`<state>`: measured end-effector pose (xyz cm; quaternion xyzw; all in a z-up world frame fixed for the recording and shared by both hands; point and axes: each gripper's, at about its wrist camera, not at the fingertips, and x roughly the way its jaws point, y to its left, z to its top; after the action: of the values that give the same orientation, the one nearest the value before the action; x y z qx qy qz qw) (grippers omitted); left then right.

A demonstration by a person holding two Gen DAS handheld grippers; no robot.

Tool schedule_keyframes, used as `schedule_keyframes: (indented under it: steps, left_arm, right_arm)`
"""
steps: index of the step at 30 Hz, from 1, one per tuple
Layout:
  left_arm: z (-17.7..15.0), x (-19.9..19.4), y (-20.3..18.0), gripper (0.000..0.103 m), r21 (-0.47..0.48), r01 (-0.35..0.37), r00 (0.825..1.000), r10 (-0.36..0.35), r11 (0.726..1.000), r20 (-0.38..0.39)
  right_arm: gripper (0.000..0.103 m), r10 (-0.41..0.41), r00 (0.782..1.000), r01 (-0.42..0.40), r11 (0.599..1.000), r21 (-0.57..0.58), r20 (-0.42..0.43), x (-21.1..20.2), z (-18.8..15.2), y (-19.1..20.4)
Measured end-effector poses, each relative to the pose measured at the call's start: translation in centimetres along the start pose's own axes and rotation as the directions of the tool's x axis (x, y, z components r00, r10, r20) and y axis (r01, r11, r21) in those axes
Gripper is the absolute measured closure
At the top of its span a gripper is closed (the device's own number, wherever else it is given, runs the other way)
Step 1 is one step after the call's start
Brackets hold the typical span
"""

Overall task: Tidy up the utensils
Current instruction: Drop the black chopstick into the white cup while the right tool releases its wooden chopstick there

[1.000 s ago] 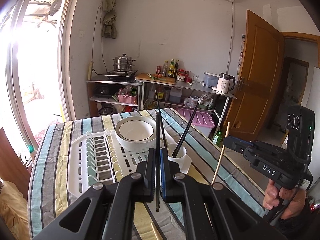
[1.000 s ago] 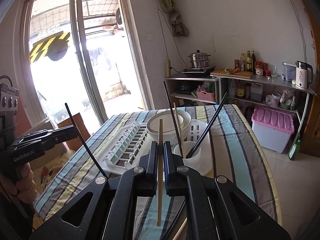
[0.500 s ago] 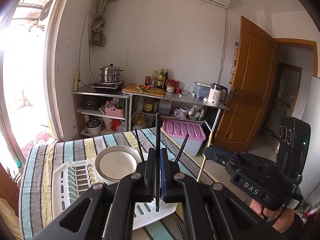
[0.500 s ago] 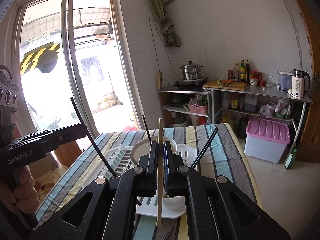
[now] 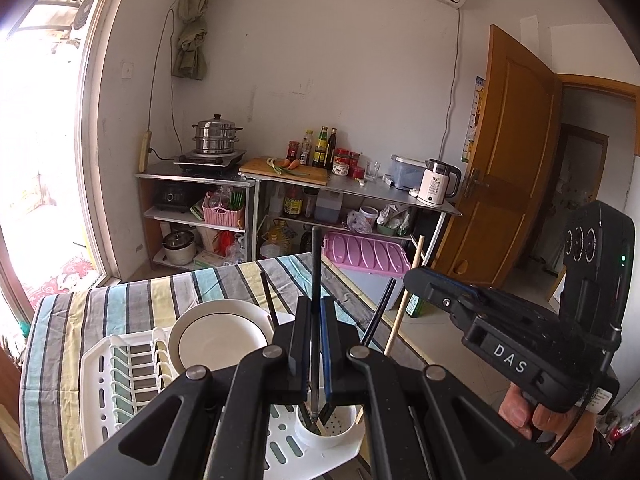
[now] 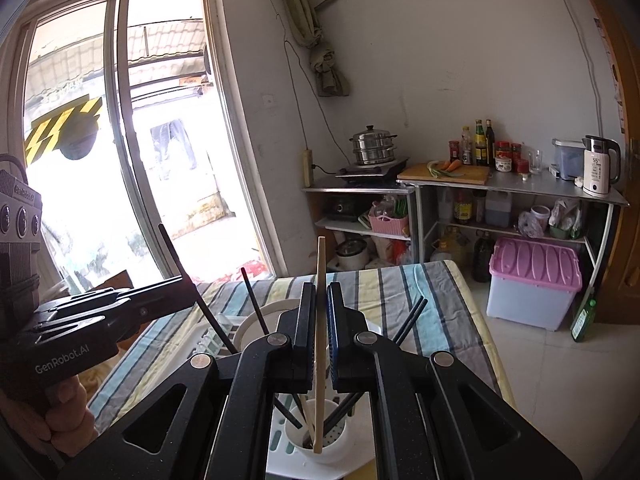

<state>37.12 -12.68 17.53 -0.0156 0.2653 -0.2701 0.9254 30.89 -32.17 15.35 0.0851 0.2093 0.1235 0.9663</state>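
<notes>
While tilted downward over the cup (image 6: 316, 436), each hand-held gripper pinches one chopstick, left (image 5: 316, 316) black, right (image 6: 320, 320) wooden.

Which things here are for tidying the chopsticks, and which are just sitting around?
For the job:
- black chopstick in left tongs
- wooden chopstick in right tongs
- white holder cup
- drying rack

Just sitting around:
- steamer pot
- kettle
- pink-lidded box

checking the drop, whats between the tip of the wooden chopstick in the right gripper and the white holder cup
Nothing: in the right wrist view the wooden chopstick hangs with its tip already inside the white holder cup, among black chopsticks.
</notes>
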Motion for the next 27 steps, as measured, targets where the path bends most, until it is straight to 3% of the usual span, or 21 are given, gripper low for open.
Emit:
schedule_keyframes:
  steps: [16,27]
  left_arm:
    - [-2.8,4.4,2.2,0.099,-0.027,-0.016,0.997,0.014,1.0,-0.081]
    - [-3.0,4.7,2.2,0.098,-0.02,-0.039,0.996,0.037,0.999,-0.079]
  right_arm:
    - [0.098,-0.02,0.994,0.024,0.999,0.042,-0.106,4.6,-3.7,-2.3]
    - [0.097,-0.027,0.989,0.037,0.997,0.069,-0.147,5.4,-4.6,-3.1]
